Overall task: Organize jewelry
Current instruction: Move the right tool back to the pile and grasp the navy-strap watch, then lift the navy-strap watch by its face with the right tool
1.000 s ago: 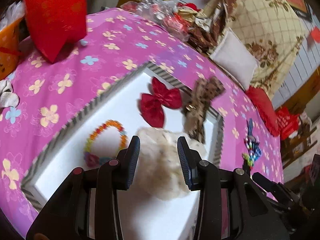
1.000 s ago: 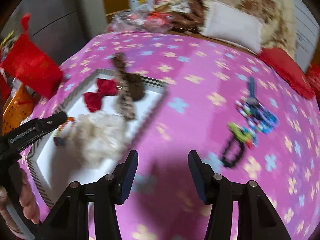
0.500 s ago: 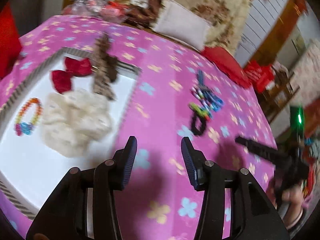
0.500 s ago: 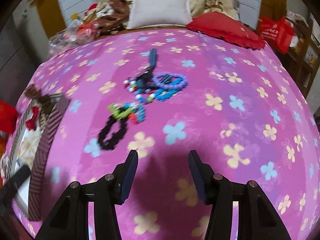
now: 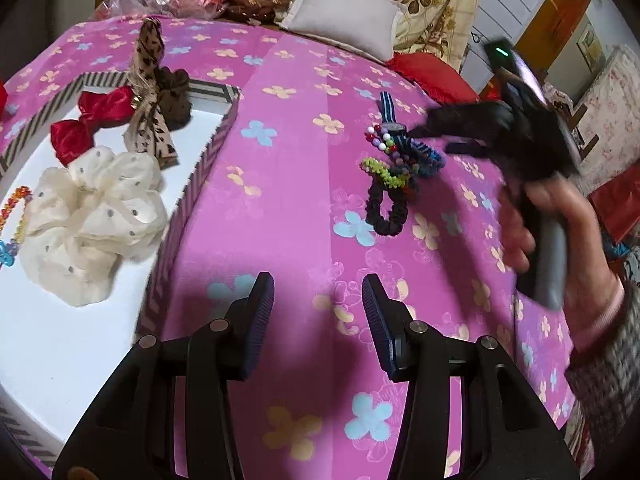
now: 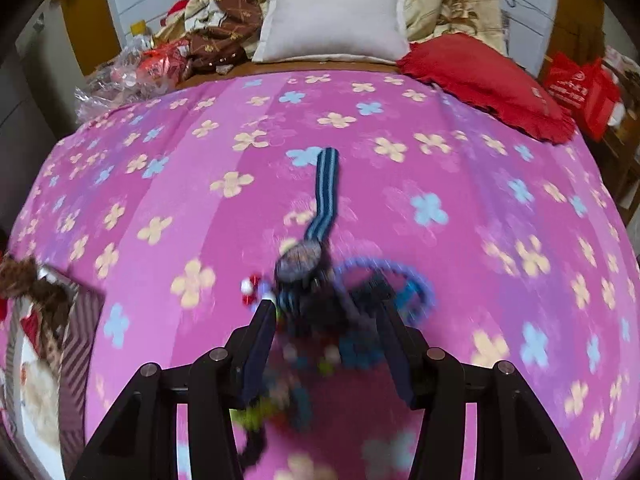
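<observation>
Left gripper (image 5: 318, 312): jaws apart, nothing between them, hovering above the pink floral bedspread (image 5: 288, 208) just right of the tray's striped wall.

Right gripper (image 6: 328, 344): jaws apart, straddling the loose jewelry pile (image 6: 320, 320); pile blurred, contact cannot be told. In the left wrist view the same gripper (image 5: 436, 130) sits at 2 o'clock, fingertips at the pile's right edge, held by a hand (image 5: 560, 232).

Jewelry pile, on the bedspread, well apart from the tray:
- blue-striped watch (image 5: 390, 118), strap running toward 12 o'clock;
- beaded bracelets, mixed colours (image 5: 384, 146);
- green bead bracelet (image 5: 384, 172);
- black scrunchie (image 5: 386, 208), at the pile's 6 o'clock end.

White tray with striped rim (image 5: 200, 168), at 9 o'clock in the left wrist view, holding:
- cream dotted scrunchie (image 5: 92, 216);
- red bow (image 5: 94, 120);
- leopard-print bow (image 5: 150, 96), lying across the far rim;
- rainbow bead bracelet (image 5: 16, 208), at the left frame edge.

Background, 12 o'clock: white pillow (image 6: 332, 16), red cushion (image 6: 484, 80).
</observation>
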Tool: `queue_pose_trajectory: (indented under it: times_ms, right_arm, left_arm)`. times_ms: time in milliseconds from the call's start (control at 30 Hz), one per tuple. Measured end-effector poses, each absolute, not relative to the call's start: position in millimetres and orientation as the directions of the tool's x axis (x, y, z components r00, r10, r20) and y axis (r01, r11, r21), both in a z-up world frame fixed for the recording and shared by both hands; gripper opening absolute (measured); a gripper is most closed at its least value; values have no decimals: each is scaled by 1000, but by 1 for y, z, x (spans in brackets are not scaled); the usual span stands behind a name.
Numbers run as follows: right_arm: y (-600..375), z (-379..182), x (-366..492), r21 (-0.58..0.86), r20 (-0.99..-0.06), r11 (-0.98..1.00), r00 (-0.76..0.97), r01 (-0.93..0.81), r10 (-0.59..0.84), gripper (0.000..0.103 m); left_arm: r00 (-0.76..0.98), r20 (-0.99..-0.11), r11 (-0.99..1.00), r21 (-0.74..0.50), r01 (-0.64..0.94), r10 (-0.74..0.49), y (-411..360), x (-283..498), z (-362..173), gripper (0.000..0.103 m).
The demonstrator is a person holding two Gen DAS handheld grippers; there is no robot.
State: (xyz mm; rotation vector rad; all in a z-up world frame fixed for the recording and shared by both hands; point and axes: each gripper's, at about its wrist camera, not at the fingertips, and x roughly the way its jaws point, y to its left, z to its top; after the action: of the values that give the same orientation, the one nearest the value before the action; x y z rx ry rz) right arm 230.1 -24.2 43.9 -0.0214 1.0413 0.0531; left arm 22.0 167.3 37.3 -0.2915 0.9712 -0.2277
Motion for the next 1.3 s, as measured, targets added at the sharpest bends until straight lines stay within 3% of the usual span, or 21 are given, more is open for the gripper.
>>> queue_pose_trajectory:
  times_ms: [133,167,200,233,433,800,867,933,1000,1300]
  right_arm:
    - [-22,26,254,0,-881,999,473,-50,23,49]
    - [-24,24,256,26,-885,998,464,-49,46,45]
    - [-26,22,254,54,-885,997,459,-49,70,31]
    - [-29,22,253,84,-889,995,449,-47,96,26]
    - [-53,25,214,215,-891,976,405,-22,206,5]
    - [-118,25,96,169,-909,986,387,6,153,5]
    - [-122,32,86,162,-899,987,413,2,146,11]
    - [-123,40,82,140,-889,990,441,-6,128,35]
    - [-120,47,82,109,-871,994,480,-18,104,43]
    - [-63,60,124,43,-834,980,532,-196,143,40]
  left_arm:
    - [526,-783,935,-349,69,-331,163,27,32,45]
    - [522,-784,933,-353,70,-335,163,29,31,45]
    - [518,-786,932,-354,71,-338,163,30,30,45]
    - [514,-788,932,-354,72,-339,162,30,29,45]
    - [506,-795,931,-360,52,-336,166,31,27,45]
    - [534,-791,943,-332,34,-298,170,22,33,45]
    - [536,-792,944,-328,30,-292,169,22,33,45]
    - [541,-791,946,-322,30,-286,168,21,34,45]
    - [547,-789,949,-315,30,-280,168,20,34,45]
    - [516,-801,942,-335,31,-303,167,28,26,45]
